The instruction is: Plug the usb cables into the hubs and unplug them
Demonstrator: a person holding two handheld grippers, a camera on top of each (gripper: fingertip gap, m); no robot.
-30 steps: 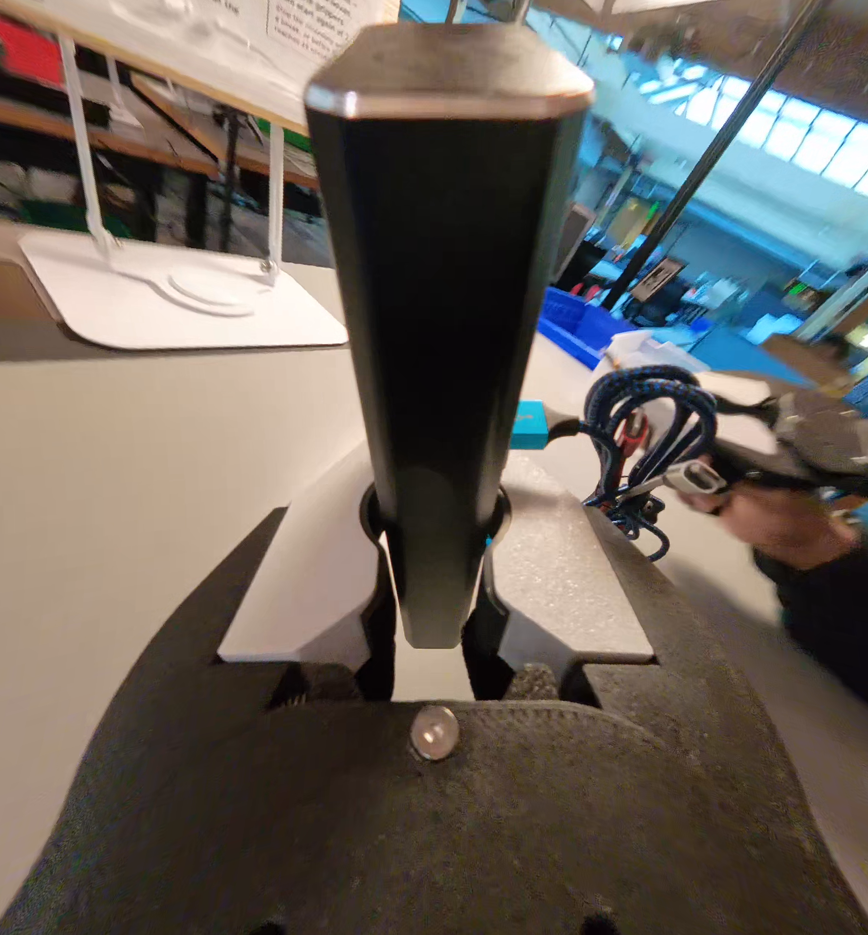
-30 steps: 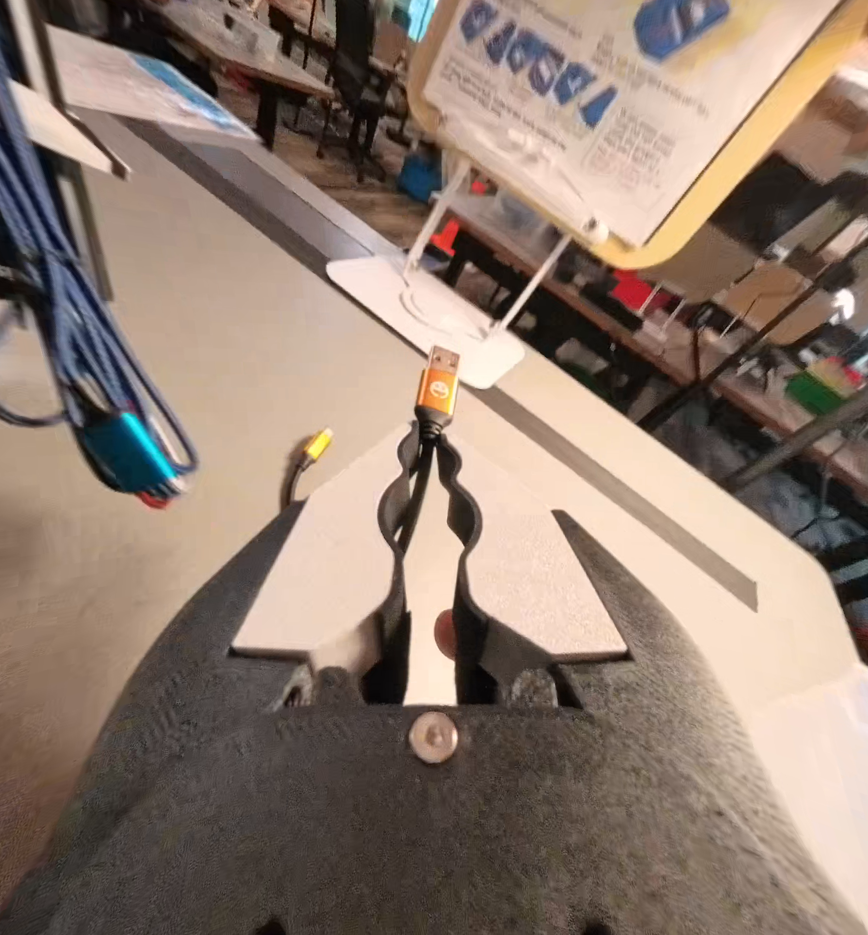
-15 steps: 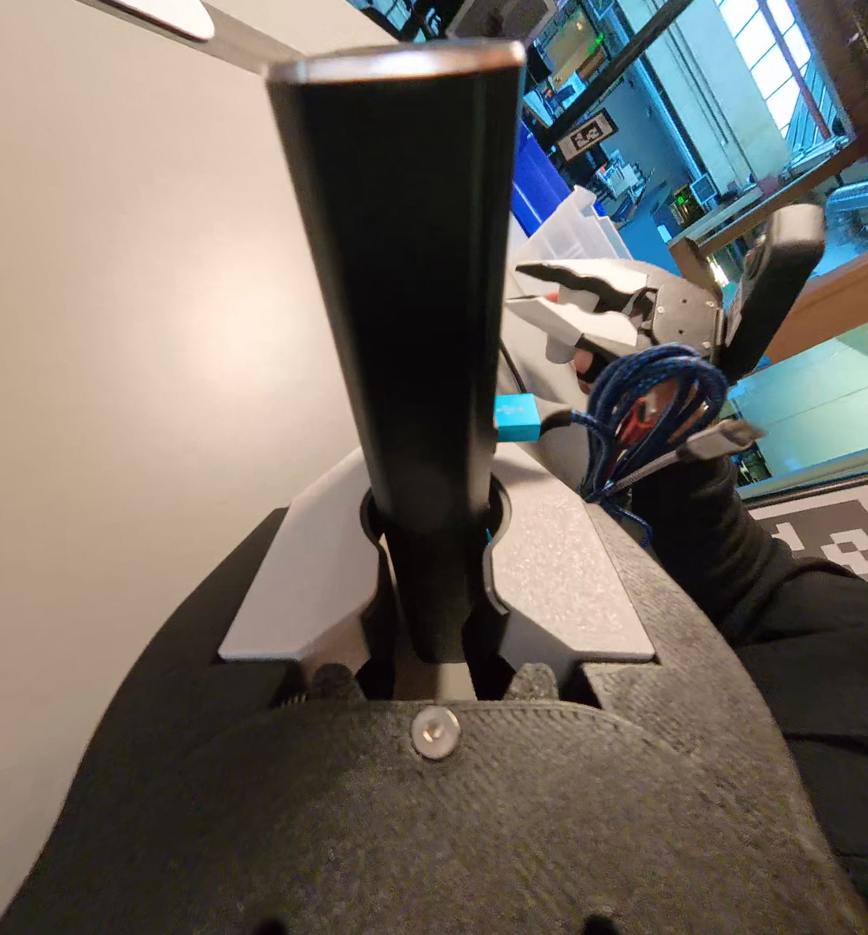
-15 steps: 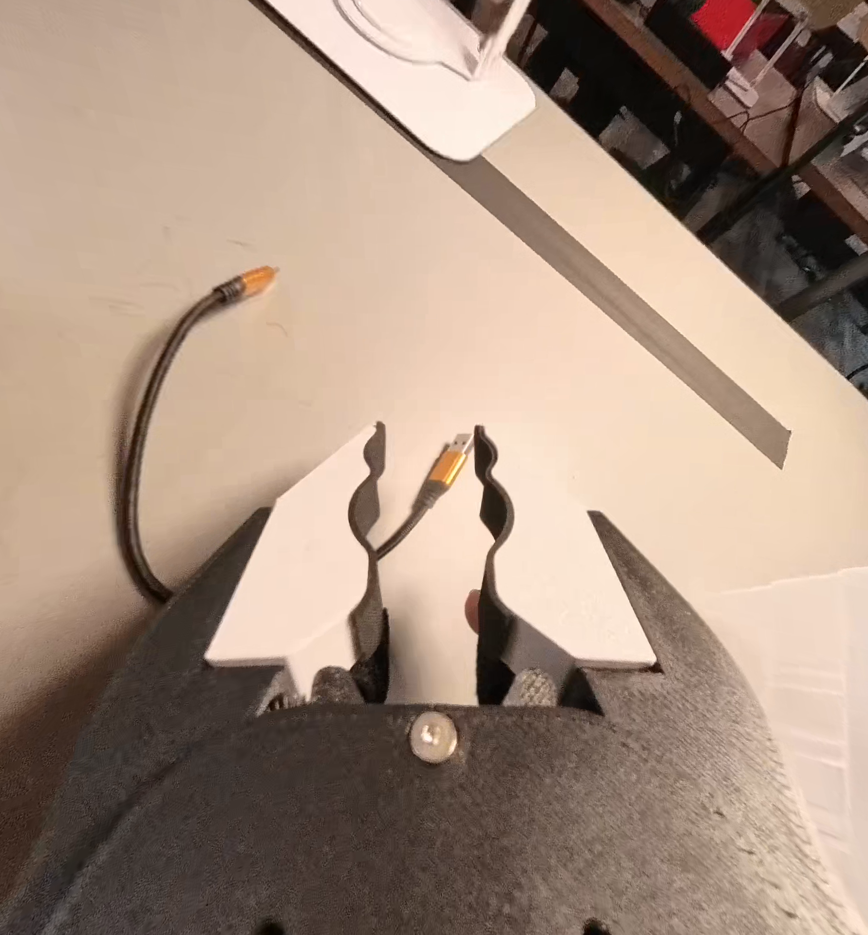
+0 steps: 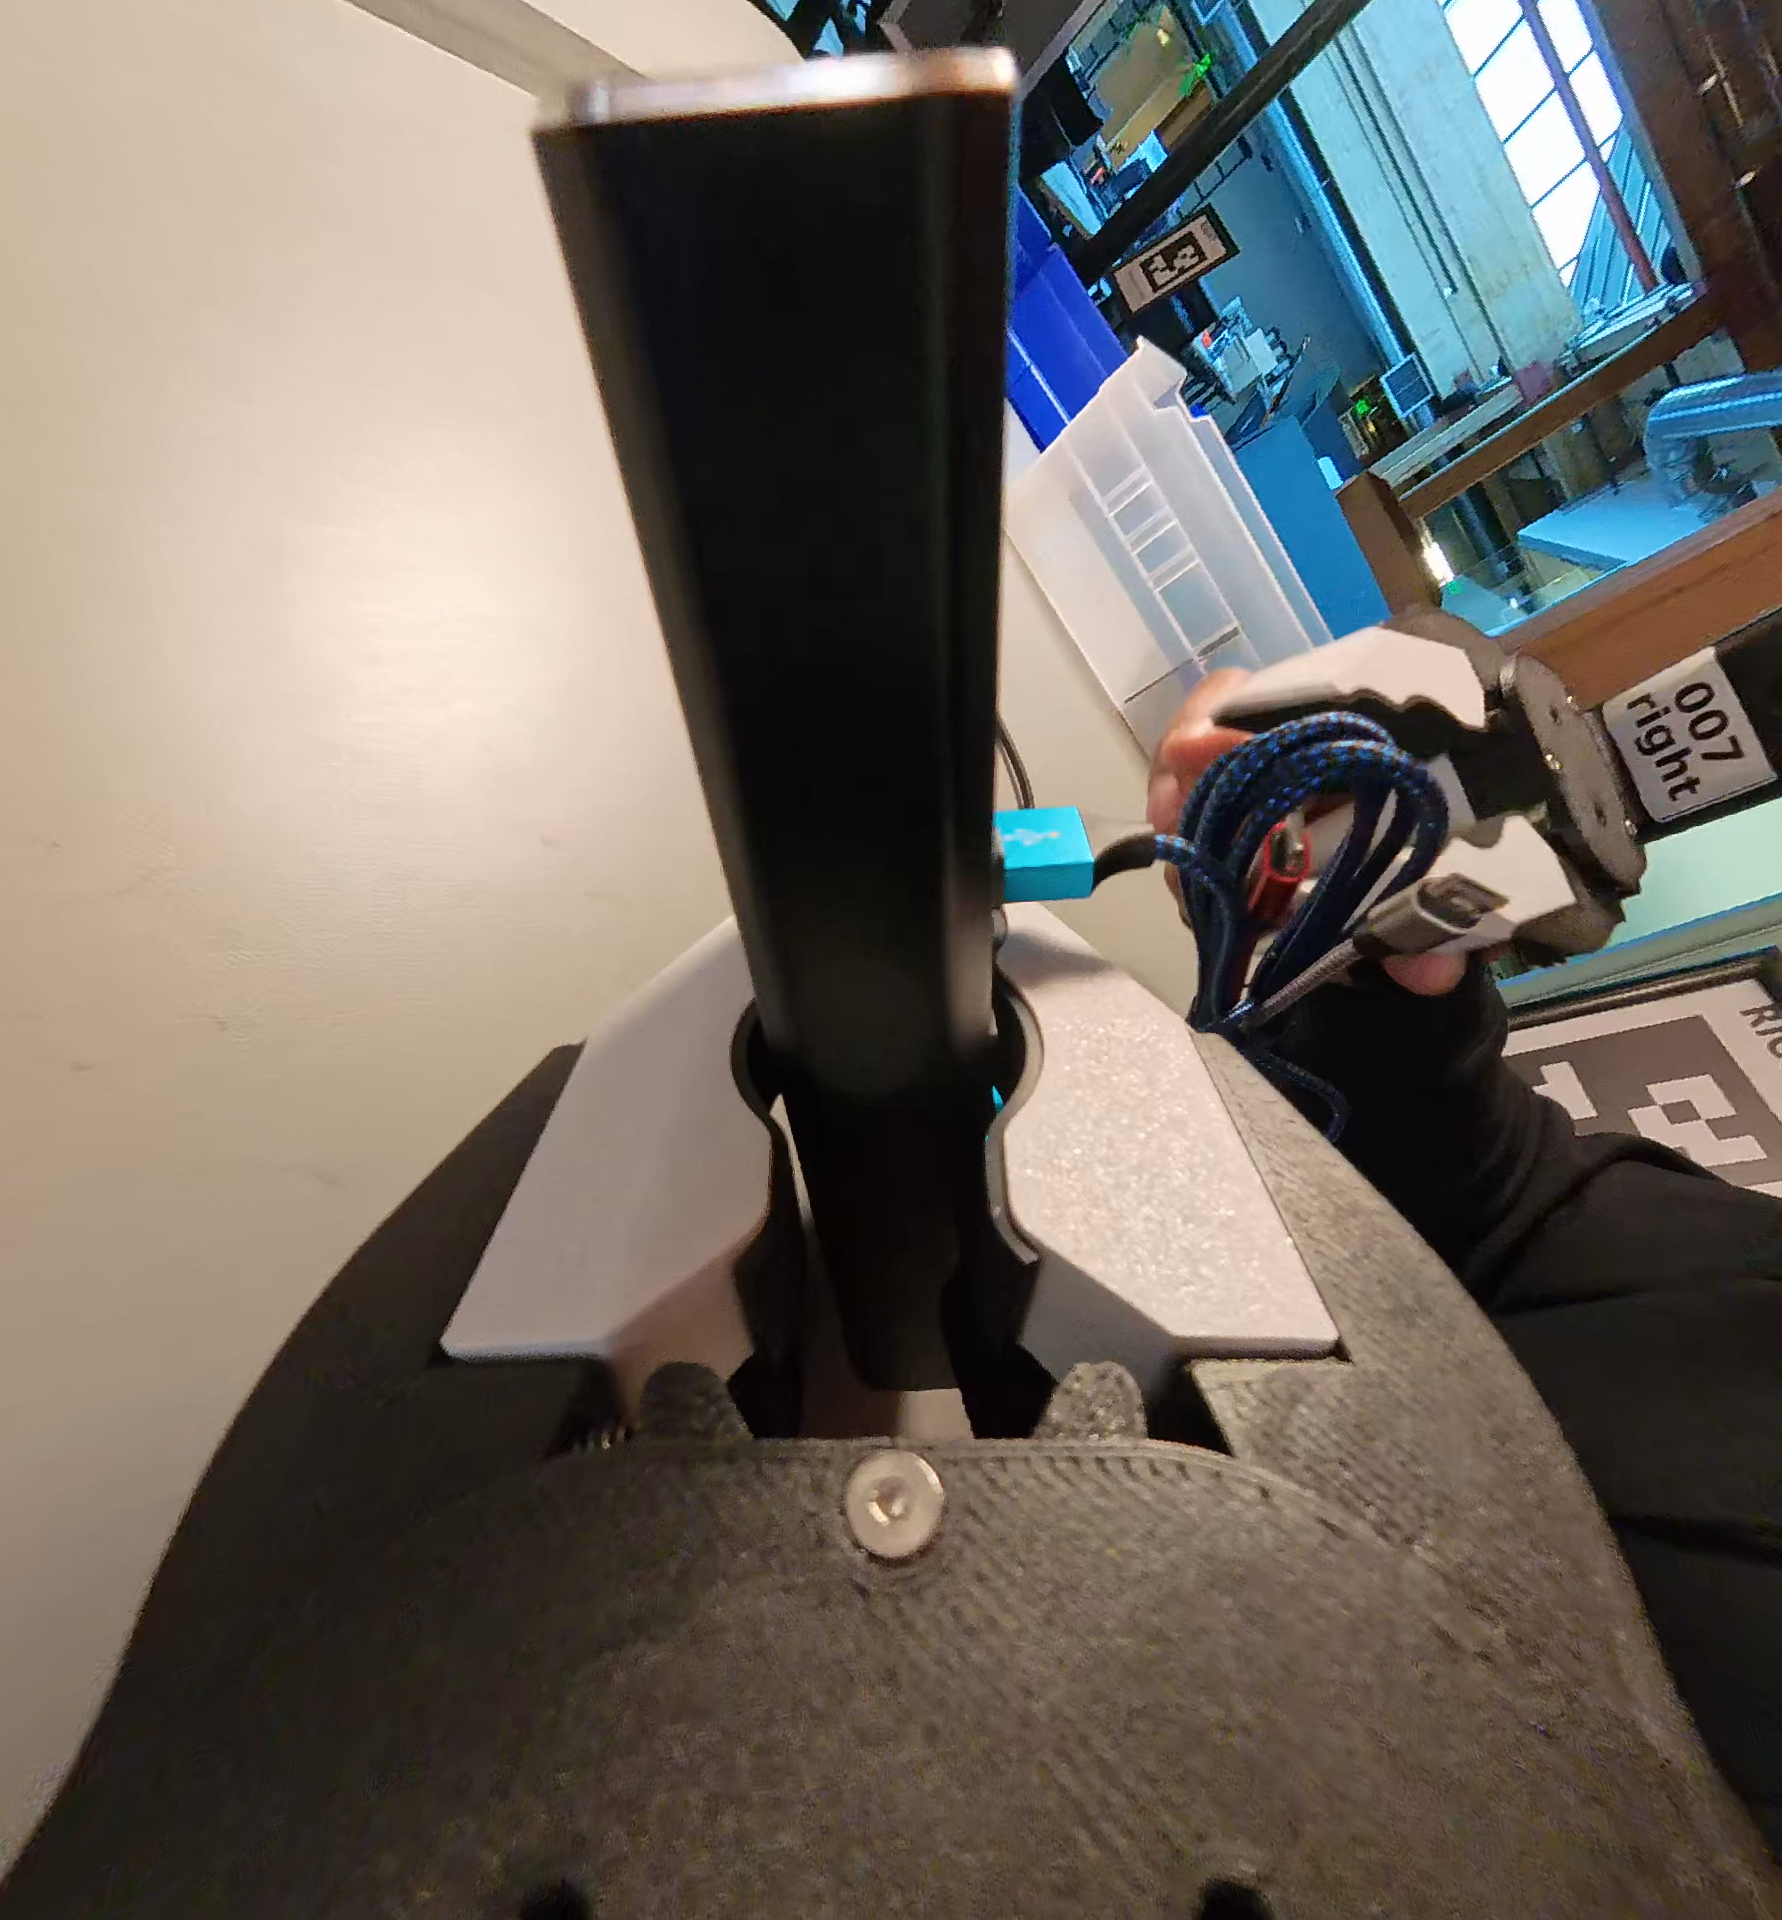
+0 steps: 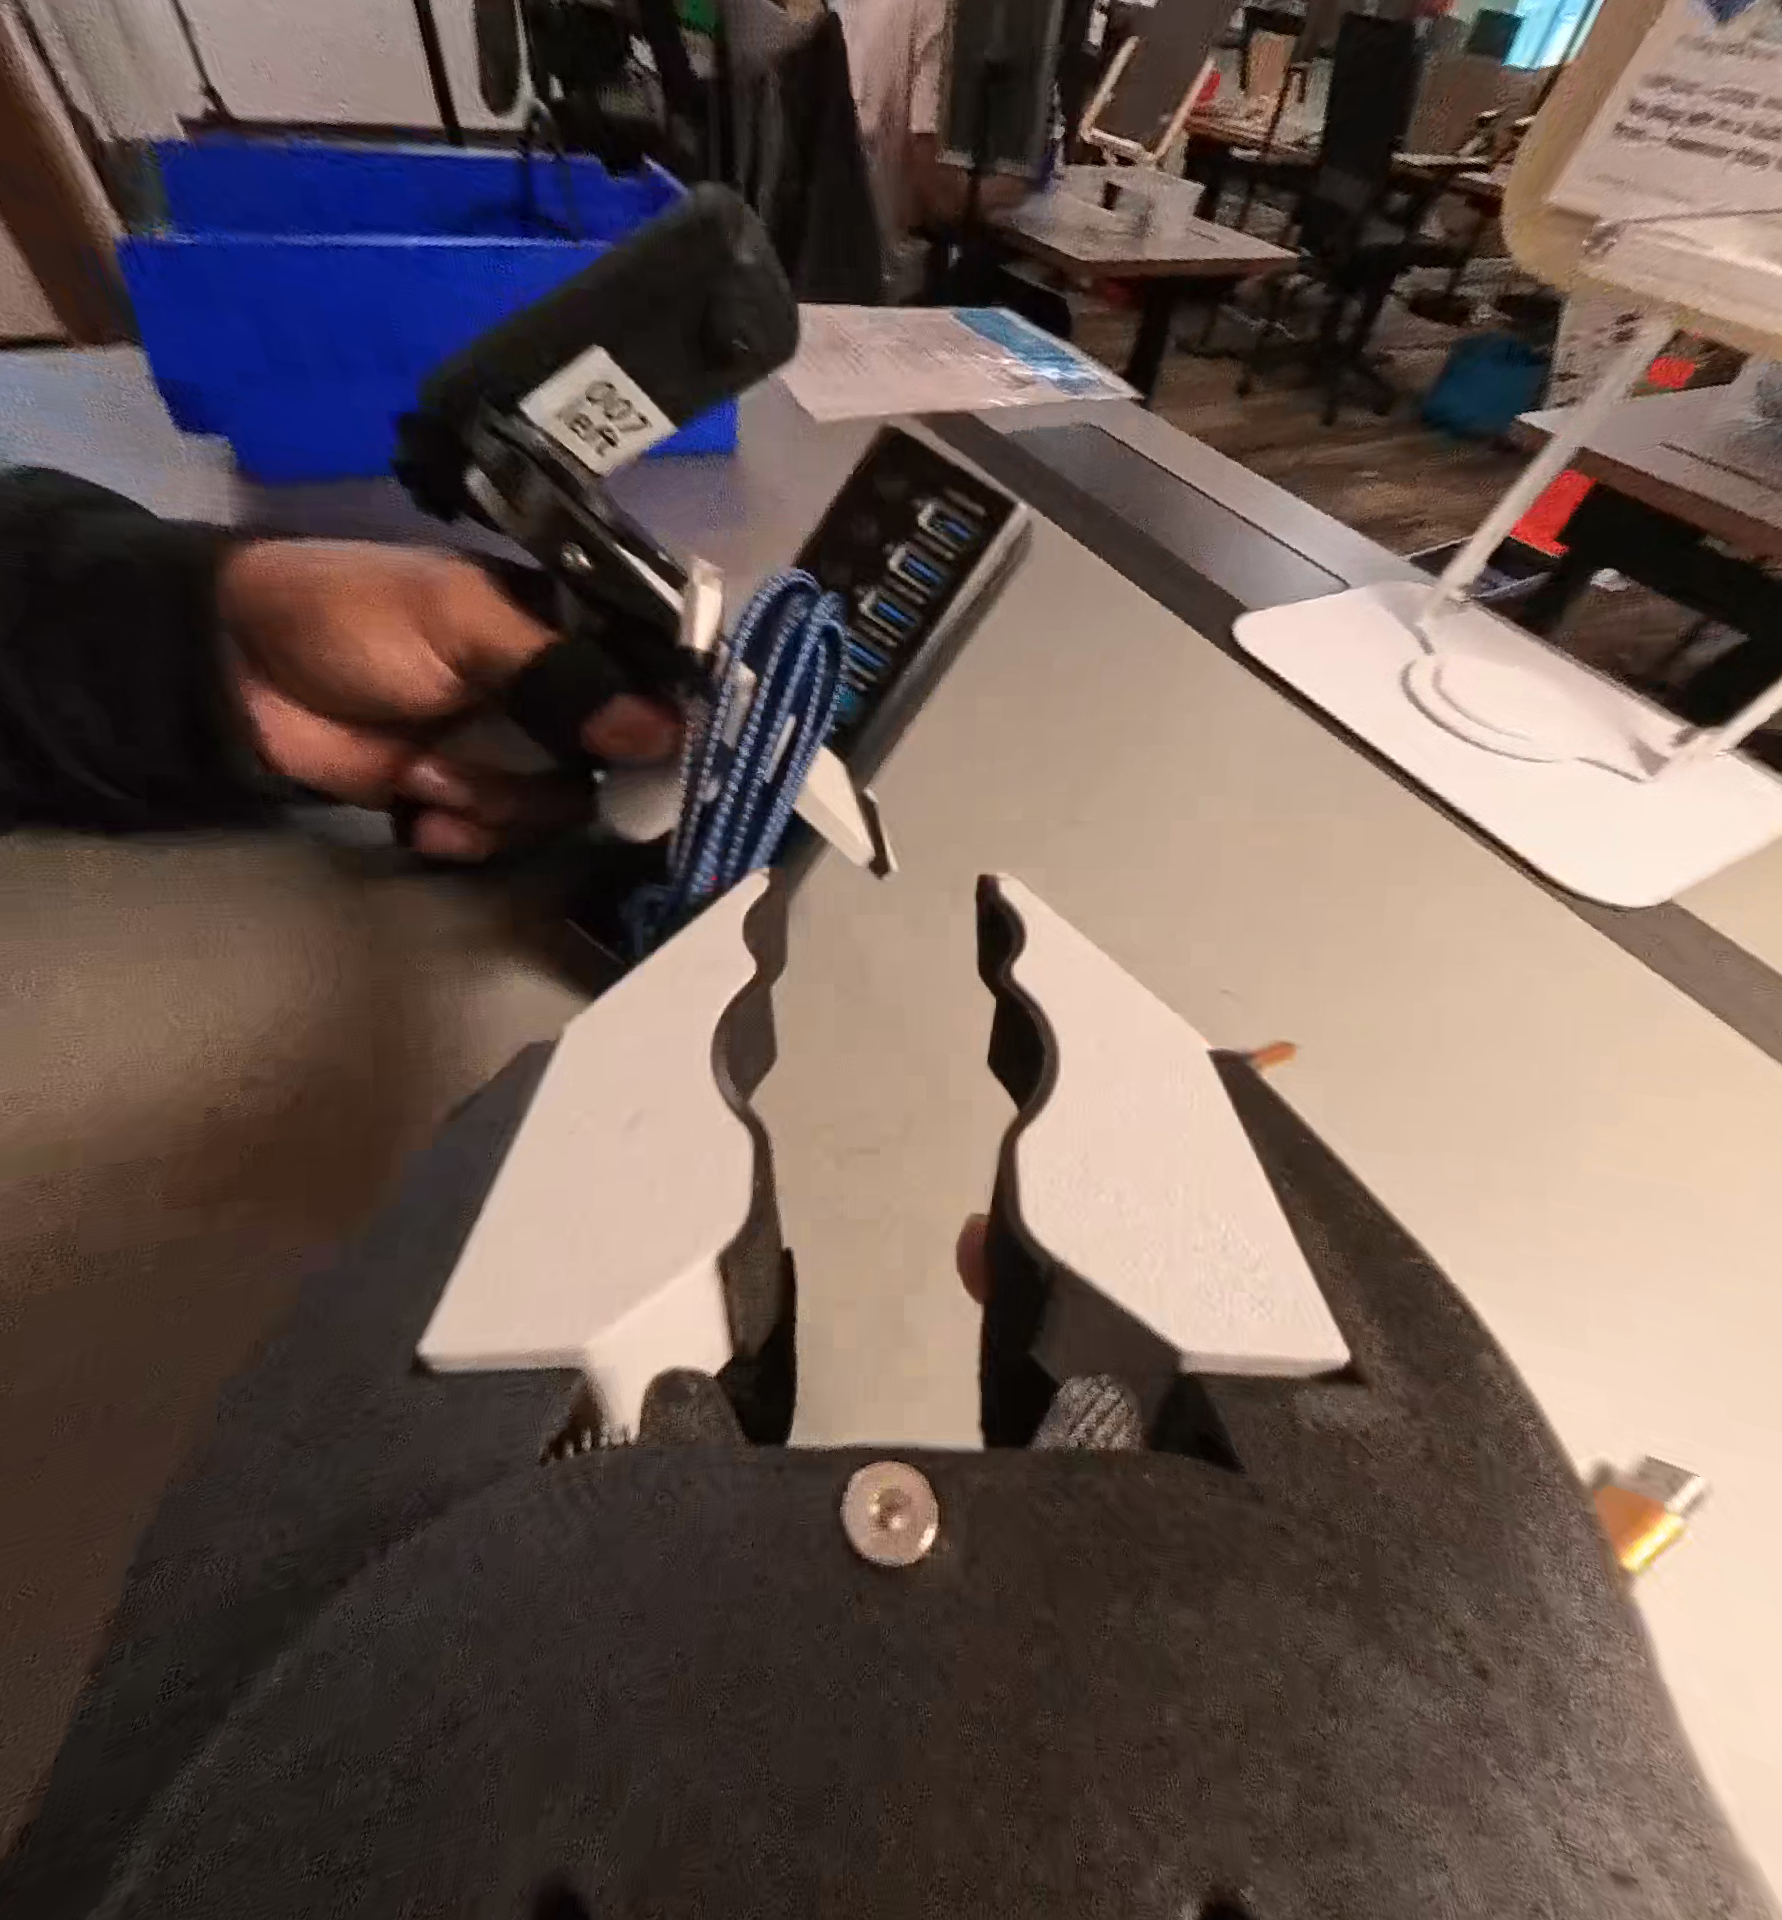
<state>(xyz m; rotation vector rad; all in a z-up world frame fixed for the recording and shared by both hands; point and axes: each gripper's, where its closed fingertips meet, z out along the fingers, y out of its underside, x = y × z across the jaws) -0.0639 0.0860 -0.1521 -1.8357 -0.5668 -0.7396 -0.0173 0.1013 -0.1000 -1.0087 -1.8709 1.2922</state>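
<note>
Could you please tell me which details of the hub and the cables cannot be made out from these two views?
- Left wrist view: the USB hub, held in the left gripper, turns its port face away; ports hidden.
- Right wrist view: the blue braided cable bundle covers the hub's lower ports.
- Right wrist view: the orange USB plug is mostly hidden behind the right gripper; its cable is unseen.

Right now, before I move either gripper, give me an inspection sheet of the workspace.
Surface: beige table, mostly bare.
Job's things: black hub held upright, blue plug in its side.
Clutter: white stand base, clear bin.
Grippers: left gripper shut on the hub; right gripper open, empty.
Cables: blue braided bundle hanging from the hub; orange-ended cable lying loose on the table.
Surroundings: blue crate, workshop desks.
</note>
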